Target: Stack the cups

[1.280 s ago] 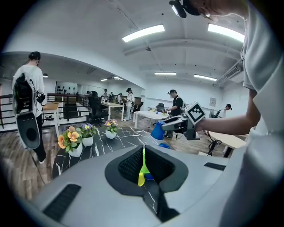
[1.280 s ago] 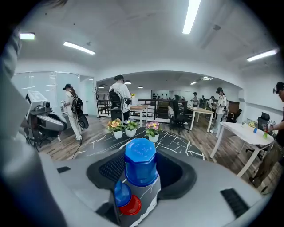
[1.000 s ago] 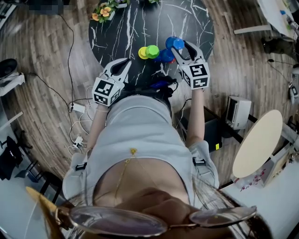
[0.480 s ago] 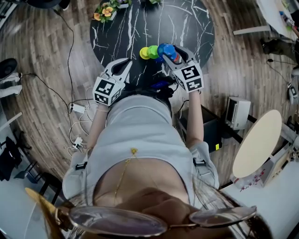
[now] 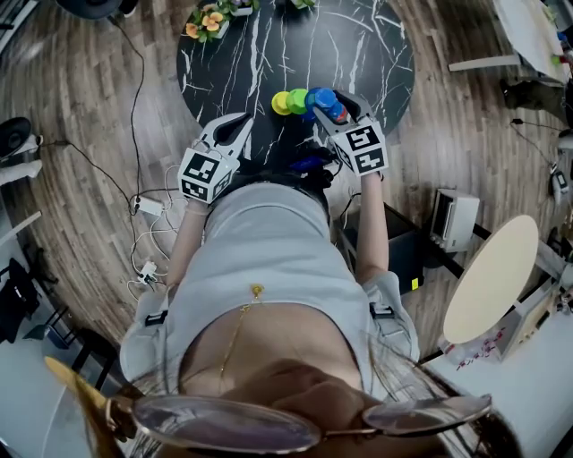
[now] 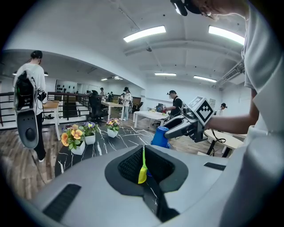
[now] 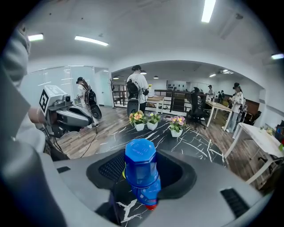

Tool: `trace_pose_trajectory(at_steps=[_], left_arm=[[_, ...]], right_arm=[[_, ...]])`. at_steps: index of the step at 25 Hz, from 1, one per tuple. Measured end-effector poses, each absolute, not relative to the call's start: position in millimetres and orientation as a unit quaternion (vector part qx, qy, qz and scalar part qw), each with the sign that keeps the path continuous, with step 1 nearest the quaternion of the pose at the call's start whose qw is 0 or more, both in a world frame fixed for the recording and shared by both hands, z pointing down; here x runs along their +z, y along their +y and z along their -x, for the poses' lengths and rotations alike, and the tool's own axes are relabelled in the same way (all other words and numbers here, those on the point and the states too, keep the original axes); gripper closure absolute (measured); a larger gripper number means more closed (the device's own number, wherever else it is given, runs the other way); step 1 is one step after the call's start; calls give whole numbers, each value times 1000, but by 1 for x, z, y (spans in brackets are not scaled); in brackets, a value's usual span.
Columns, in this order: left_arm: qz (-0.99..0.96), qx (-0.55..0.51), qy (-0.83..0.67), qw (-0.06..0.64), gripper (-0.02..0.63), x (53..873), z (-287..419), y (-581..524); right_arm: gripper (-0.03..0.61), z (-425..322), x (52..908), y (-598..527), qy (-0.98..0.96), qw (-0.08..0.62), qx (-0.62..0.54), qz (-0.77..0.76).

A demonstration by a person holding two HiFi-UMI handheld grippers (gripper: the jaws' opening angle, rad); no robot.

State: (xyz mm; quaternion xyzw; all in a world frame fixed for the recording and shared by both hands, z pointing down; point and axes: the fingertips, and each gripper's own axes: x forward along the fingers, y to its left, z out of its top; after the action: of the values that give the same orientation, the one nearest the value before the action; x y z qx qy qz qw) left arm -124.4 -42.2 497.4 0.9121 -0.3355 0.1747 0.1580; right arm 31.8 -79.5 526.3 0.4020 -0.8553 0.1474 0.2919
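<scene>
Upside-down cups stand in a row on the black marble table (image 5: 358, 45): yellow (image 5: 279, 104), then green (image 5: 295, 98). My right gripper (image 5: 336, 106) is shut on a blue cup (image 5: 320, 96), also upside down. In the right gripper view this blue cup (image 7: 140, 160) fills the gap between the jaws and sits tilted over a second blue cup (image 7: 148, 190) with a red rim (image 7: 151, 206) below. My left gripper (image 5: 238, 123) rests shut and empty at the table's near edge. Through its closed jaws (image 6: 143, 153) only a yellow-green sliver (image 6: 142, 170) shows.
Small pots of flowers (image 5: 204, 18) stand at the table's far left edge, seen again as flower pots (image 6: 73, 140) in the left gripper view. Cables and a power strip (image 5: 148, 207) lie on the wooden floor. People stand in the room behind.
My right gripper has carried the blue cup leftward and down, from beside the row to over the other blue cup next to the green one. The left gripper has stayed put.
</scene>
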Motion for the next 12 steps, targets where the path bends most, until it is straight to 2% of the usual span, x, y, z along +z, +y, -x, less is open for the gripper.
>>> trace_pose_trajectory(at_steps=[9,12], left_arm=[[-912,174,-334,161,575,498,125,-43],[-913,171,-333,163,575,497,123,-43]], right_arm=[[344,-31,527,-79,-856,287,147,-404],[314,-31,525,-76,-858,288,139,-401]])
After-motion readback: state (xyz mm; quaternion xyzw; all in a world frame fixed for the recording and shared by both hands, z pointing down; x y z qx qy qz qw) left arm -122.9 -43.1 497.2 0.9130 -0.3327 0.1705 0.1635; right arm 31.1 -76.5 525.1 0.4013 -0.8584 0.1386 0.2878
